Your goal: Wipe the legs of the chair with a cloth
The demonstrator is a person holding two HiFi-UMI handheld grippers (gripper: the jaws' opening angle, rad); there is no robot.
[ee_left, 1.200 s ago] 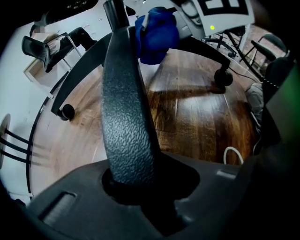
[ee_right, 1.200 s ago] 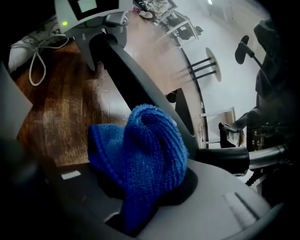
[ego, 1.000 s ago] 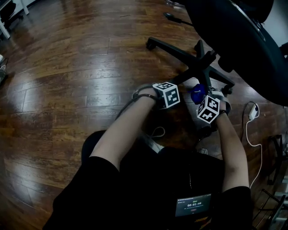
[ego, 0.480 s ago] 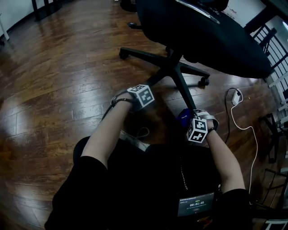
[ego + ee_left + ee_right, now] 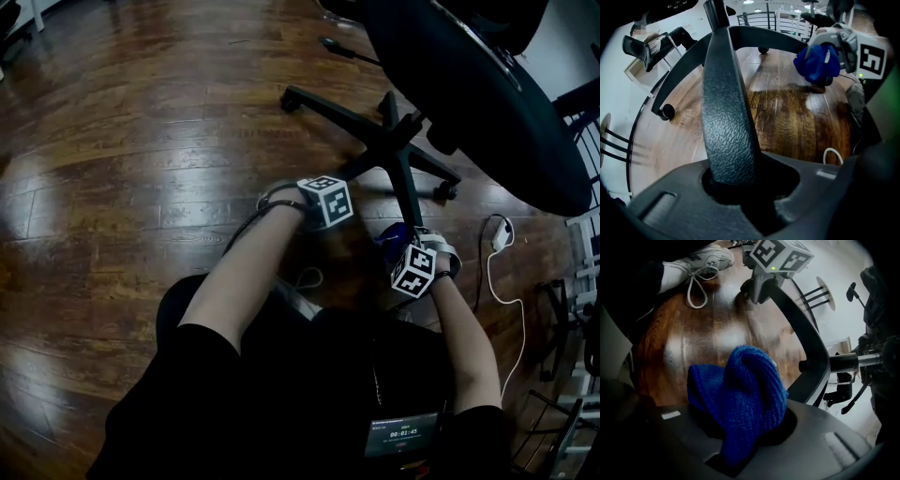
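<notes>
The office chair (image 5: 487, 94) stands on casters on the wooden floor (image 5: 141, 141), so it can roll or swivel away under a sideways push. What steadies it is the left gripper (image 5: 736, 180), clenched on one textured black leg (image 5: 726, 108) of the star base (image 5: 394, 141). If that grip slides along the leg, the base turns and the wiping stroke loses its line.

The right gripper (image 5: 740, 427) is clamped on the blue cloth (image 5: 740, 390), which sits low by the outer end of the neighbouring leg (image 5: 405, 202), close to the person's knees. Whether the cloth presses on that leg cannot be told from any view. The cloth is bunched, with a thick fold bulging beyond the jaws. My guess is that drag against the rough plastic could tug it loose, or the fold could catch at the leg's outer end.

A white cable (image 5: 511, 281) trails over the floor to the right, apart from the gripper for now. A wide return stroke could hook it.

Compared with a second ago, the right gripper and cloth sit farther from the hub and nearer the person, no longer beside the left gripper's marker cube (image 5: 326, 202). The left gripper keeps its hold on the same leg.
</notes>
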